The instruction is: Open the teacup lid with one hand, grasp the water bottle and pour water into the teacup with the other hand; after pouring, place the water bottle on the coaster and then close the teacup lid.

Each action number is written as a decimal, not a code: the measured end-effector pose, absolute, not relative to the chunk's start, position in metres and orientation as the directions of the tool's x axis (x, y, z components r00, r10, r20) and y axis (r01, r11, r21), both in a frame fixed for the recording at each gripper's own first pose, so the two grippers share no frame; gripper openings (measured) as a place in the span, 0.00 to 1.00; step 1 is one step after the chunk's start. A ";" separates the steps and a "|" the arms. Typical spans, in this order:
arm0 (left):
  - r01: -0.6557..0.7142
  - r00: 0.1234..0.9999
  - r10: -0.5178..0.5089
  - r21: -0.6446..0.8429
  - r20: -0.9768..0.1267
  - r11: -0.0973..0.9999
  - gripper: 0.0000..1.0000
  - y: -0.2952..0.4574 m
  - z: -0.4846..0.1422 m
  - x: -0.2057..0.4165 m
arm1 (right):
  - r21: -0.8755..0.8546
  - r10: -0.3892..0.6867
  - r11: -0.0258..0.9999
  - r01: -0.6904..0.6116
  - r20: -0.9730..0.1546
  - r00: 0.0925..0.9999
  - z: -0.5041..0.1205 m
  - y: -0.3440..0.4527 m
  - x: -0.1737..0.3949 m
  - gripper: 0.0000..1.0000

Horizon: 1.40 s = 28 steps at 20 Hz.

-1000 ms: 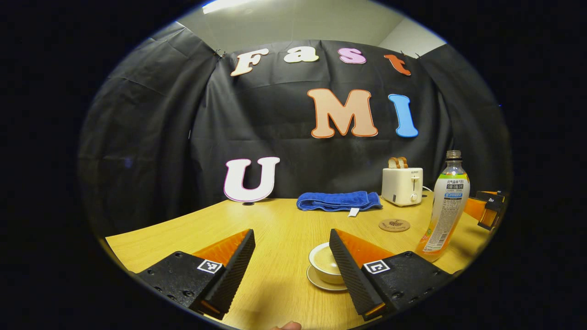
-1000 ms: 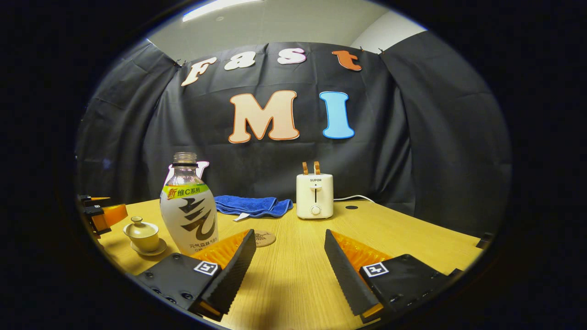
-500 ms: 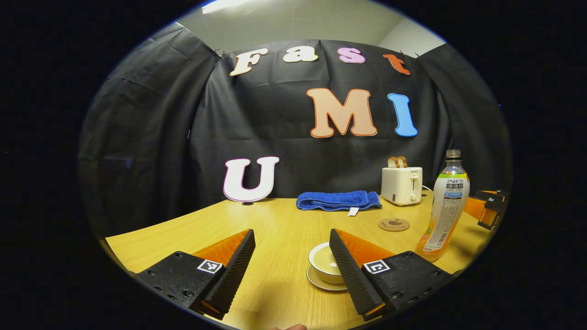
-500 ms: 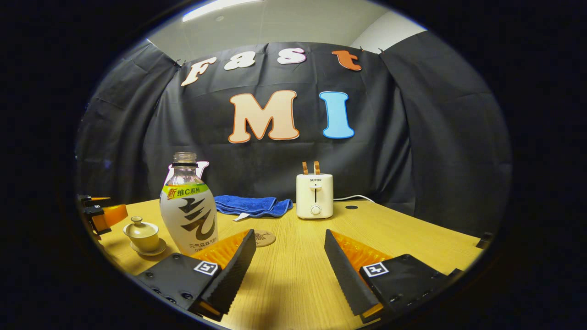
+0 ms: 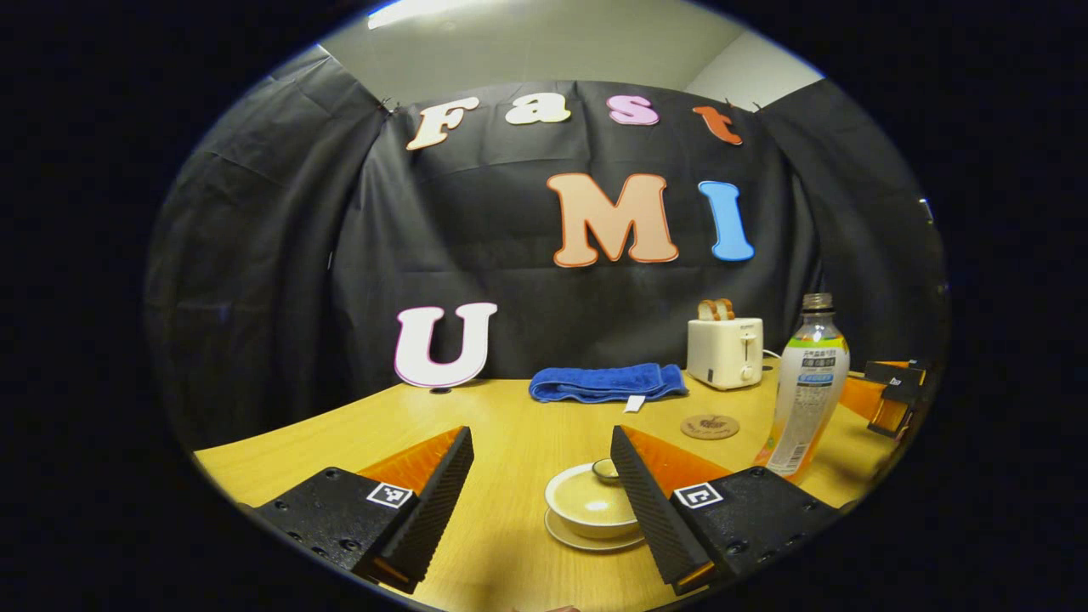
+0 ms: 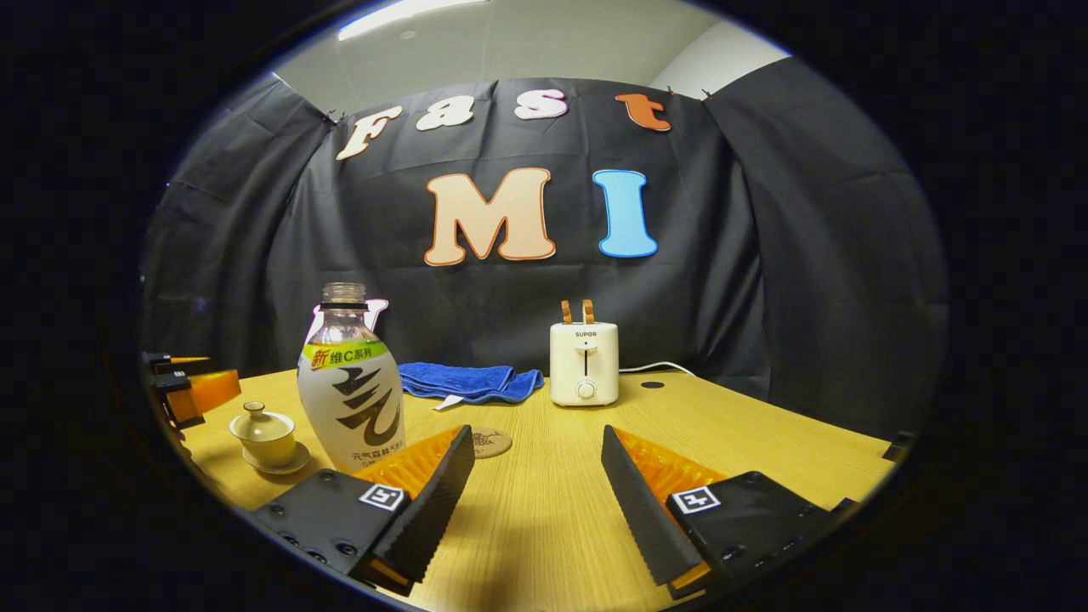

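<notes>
Your left claw (image 5: 540,476) is spread wide with nothing in it, low in the left gripper view, and the teacup (image 5: 591,503) with its lid (image 5: 605,469) on sits on a saucer just inside the finger on the right side. Slide that way until the little knob sits between both fingers, then squeeze softly and lift straight up. Your right claw (image 6: 535,476) is spread wide too, and the water bottle (image 6: 350,387) stands at its lower left, near the coaster (image 6: 491,442).
</notes>
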State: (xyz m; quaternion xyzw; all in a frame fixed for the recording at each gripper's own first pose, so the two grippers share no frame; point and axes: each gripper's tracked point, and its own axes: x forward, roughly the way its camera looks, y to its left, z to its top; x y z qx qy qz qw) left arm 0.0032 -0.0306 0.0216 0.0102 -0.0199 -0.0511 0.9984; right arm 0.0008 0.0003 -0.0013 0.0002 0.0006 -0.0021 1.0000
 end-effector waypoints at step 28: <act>0.210 0.954 -0.202 0.014 -0.220 0.978 0.60 -0.075 -0.030 0.030 | 0.001 -0.007 1.000 0.007 -0.001 1.000 -0.002 0.000 0.001 0.94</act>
